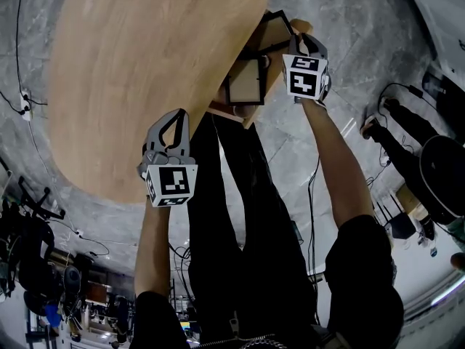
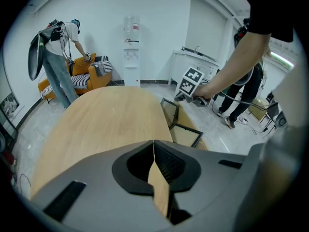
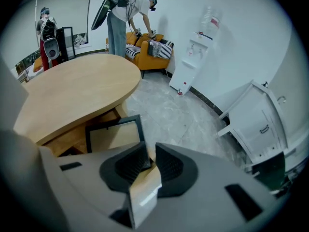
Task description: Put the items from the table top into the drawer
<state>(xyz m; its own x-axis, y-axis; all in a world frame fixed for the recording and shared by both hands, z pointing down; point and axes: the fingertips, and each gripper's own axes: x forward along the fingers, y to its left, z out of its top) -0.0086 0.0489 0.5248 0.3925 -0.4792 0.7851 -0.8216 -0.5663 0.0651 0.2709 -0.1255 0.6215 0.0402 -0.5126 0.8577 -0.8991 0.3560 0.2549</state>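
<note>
The round wooden table (image 1: 145, 71) shows a bare top with no loose items on it. Two black-rimmed drawers stand pulled out at its right side, a nearer drawer (image 1: 247, 81) and a farther drawer (image 1: 275, 31). My right gripper (image 1: 292, 41) is at the farther drawer. In the right gripper view the gripper (image 3: 148, 156) is shut on the corner of that drawer's black rim (image 3: 113, 129). My left gripper (image 1: 173, 118) hovers over the table's near edge. Its jaws (image 2: 154, 144) are shut and hold nothing. The left gripper view also shows both drawers (image 2: 186, 134) and the right gripper (image 2: 182, 97).
A person (image 2: 58, 57) bends over an orange sofa (image 2: 91, 76) beyond the table. A water dispenser (image 2: 131, 47) stands against the far wall. A white cabinet (image 3: 256, 124) is to the right. Cables (image 1: 312, 195) lie on the grey floor, and another person (image 1: 407, 144) stands there.
</note>
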